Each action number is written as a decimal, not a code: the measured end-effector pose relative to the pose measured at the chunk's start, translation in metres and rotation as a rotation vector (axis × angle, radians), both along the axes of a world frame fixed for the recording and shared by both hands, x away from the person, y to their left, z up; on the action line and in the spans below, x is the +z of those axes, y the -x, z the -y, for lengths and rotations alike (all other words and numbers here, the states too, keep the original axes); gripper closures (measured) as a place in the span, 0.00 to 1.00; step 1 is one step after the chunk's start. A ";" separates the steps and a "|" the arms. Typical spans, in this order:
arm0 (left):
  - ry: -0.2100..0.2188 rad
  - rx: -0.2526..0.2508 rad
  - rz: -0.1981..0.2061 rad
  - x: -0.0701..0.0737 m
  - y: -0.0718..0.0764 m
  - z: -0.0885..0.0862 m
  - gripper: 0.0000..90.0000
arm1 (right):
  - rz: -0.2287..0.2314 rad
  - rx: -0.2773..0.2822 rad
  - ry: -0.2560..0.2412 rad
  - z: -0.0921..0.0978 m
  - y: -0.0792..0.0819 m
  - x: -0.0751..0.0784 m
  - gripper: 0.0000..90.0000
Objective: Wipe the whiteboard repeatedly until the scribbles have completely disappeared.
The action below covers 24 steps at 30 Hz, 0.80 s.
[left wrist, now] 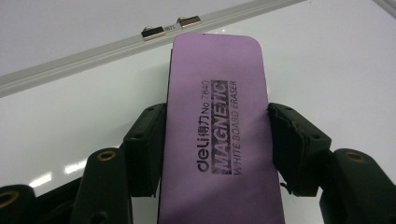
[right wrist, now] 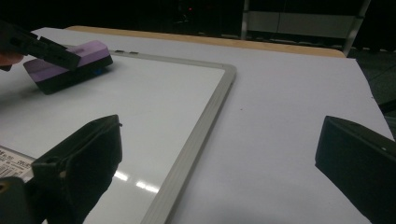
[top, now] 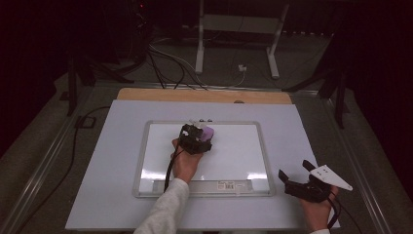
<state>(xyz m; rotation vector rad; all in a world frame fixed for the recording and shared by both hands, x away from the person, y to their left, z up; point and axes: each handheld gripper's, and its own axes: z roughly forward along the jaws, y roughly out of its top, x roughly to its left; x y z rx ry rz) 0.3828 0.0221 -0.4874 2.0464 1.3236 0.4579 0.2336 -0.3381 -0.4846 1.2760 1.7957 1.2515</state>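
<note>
A purple magnetic whiteboard eraser (left wrist: 217, 135) with a black felt base sits between the jaws of my left gripper (left wrist: 217, 154), which is shut on its two long sides. In the high view that gripper (top: 197, 138) holds the eraser (top: 208, 132) over the upper middle of the whiteboard (top: 234, 156). The right gripper view shows the eraser (right wrist: 70, 65) tilted, its far end on or near the board surface. My right gripper (top: 298, 176) rests off the board's lower right corner, open, nothing between its jaws (right wrist: 219, 163).
The whiteboard's grey frame (right wrist: 196, 140) lies on a pale table sheet (top: 107, 161). Two metal clips (left wrist: 170, 27) sit on the frame's far rail. A barcode label (top: 229, 185) marks the near rail. Cables and stand legs lie on the floor beyond the table.
</note>
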 end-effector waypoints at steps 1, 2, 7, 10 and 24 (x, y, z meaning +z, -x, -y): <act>0.005 -0.002 0.004 0.001 0.001 0.000 0.47 | 0.000 0.000 0.000 0.000 0.000 0.000 0.01; 0.005 -0.005 0.007 0.002 0.002 0.000 0.46 | 0.000 0.001 0.001 0.000 0.000 0.000 0.01; 0.012 -0.004 0.022 0.005 0.005 -0.001 0.47 | 0.000 0.002 -0.001 0.000 0.000 0.000 0.01; 0.015 -0.004 0.025 0.007 0.006 -0.003 0.47 | -0.001 0.000 -0.002 0.000 0.001 0.000 0.01; 0.018 0.005 0.049 0.013 0.012 -0.013 0.47 | 0.000 0.002 0.001 0.000 0.000 0.000 0.01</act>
